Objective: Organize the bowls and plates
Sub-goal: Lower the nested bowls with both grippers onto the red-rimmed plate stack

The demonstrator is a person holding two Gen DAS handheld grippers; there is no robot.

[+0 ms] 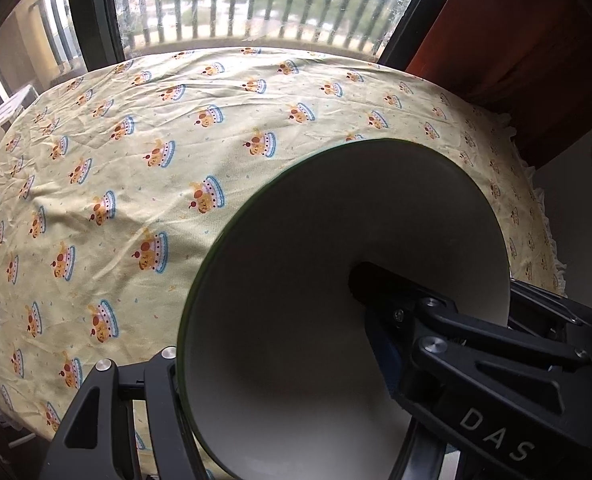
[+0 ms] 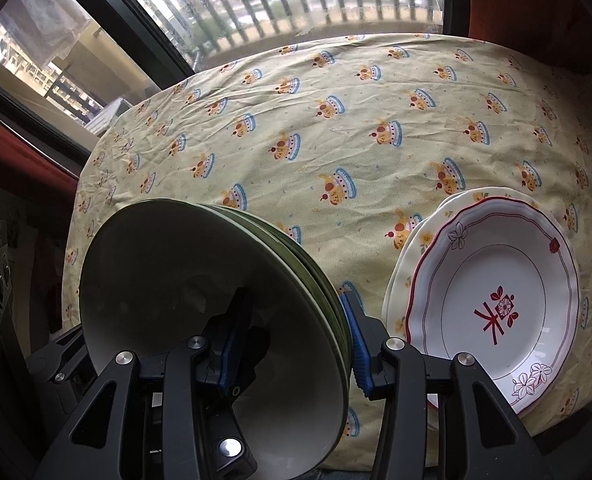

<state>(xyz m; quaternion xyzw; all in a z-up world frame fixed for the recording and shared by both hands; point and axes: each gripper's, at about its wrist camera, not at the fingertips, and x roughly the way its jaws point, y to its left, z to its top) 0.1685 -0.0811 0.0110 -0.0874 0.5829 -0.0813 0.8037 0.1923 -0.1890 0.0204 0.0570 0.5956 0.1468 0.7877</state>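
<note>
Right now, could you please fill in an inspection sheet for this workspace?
Surface: tablecloth, yellow with a cake print, wrinkled.
Job's things: stack of green bowls gripped at opposite rims by both grippers; two plates stacked on the cloth to its right.
Clutter: nothing seen.
Grippers: left gripper and right gripper each have one of their jaws inside the top bowl, one outside.
Cables: nothing seen.
Surroundings: window with railing behind; red curtain beside it.
</note>
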